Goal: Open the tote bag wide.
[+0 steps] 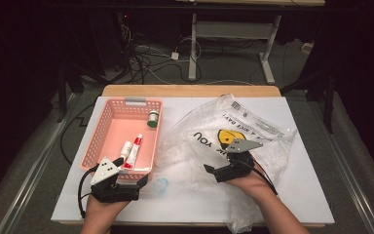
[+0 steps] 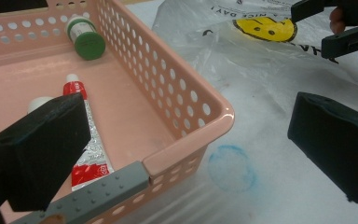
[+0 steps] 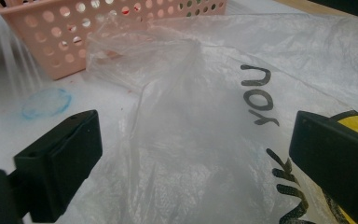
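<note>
- Standing over the table, I see the left gripper (image 1: 126,176) low and left of centre in the high view, its jaws spread wide with the near right corner of the pink basket (image 1: 100,127) between them, one jaw over the inside, the other outside; nothing is pinched.
- In the left gripper view the basket's corner (image 2: 223,114) sits mid-frame between the two black jaws, with a grey strip on the rim at the bottom.
- Inside the basket lie a red-and-white tube (image 1: 134,149), a small white bottle (image 1: 125,148) just beside it, and a green-capped bottle (image 1: 153,118) toward the far right side.
- The left gripper view shows the tube (image 2: 87,154) at lower left, partly behind the left jaw, and the green-capped bottle (image 2: 86,38) on its side at upper left.
- The right gripper (image 1: 213,171) is right of centre in the high view, resting over the clear plastic bag (image 1: 268,141); its jaws gape wide too, holding nothing.
- The bag, printed with a yellow smiley face and black letters, lies crumpled across the right half of the white table (image 1: 311,195), its left edge touching the basket.
- In the right gripper view a raised fold of the bag (image 3: 186,116) stands between the jaws.
- A faint blue ring stain (image 1: 161,185) marks the table between the two grippers.
</note>
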